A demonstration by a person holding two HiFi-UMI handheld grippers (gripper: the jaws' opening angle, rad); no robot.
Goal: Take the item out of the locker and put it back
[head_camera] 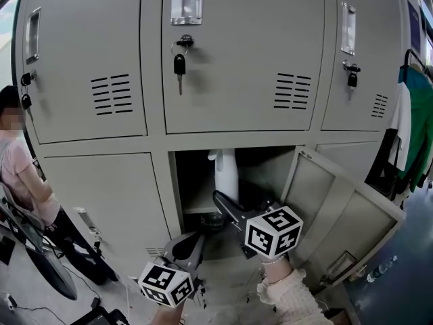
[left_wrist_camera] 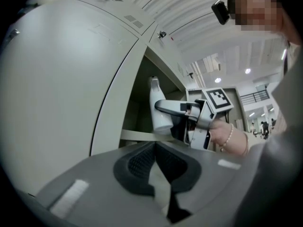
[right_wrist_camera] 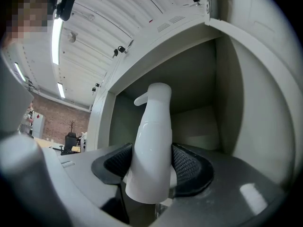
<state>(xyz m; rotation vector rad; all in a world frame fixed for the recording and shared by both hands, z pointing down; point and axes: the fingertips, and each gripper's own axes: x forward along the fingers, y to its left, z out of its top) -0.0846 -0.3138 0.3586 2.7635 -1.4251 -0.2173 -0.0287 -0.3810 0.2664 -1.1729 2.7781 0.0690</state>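
1. The lower middle locker [head_camera: 191, 181] stands open. Its door [head_camera: 338, 208] is swung out to the right. The lockers around it are shut, and a key [head_camera: 179, 65] hangs from the lock of the one above.
2. The right gripper [head_camera: 226, 205] reaches into the opening. Its jaws are clamped on a white bottle [head_camera: 226, 171], with one ribbed pad pressing each side of the lower body.
3. The bottle is upright inside the locker with its spout at the top. The right gripper view shows the bottle [right_wrist_camera: 154, 145] between the jaws of the right gripper [right_wrist_camera: 151, 162], with the locker's back wall behind it.
4. In the left gripper view the bottle's base [left_wrist_camera: 161, 122] sits just above a shelf [left_wrist_camera: 137, 136]. Whether the two touch cannot be told.
5. The left gripper [head_camera: 186, 242] hangs near, below and left of the opening. Its jaws [left_wrist_camera: 156, 160] are closed together with nothing between them.
6. A seated person [head_camera: 20, 175] is at the far left, and clothes [head_camera: 413, 127] hang at the right.
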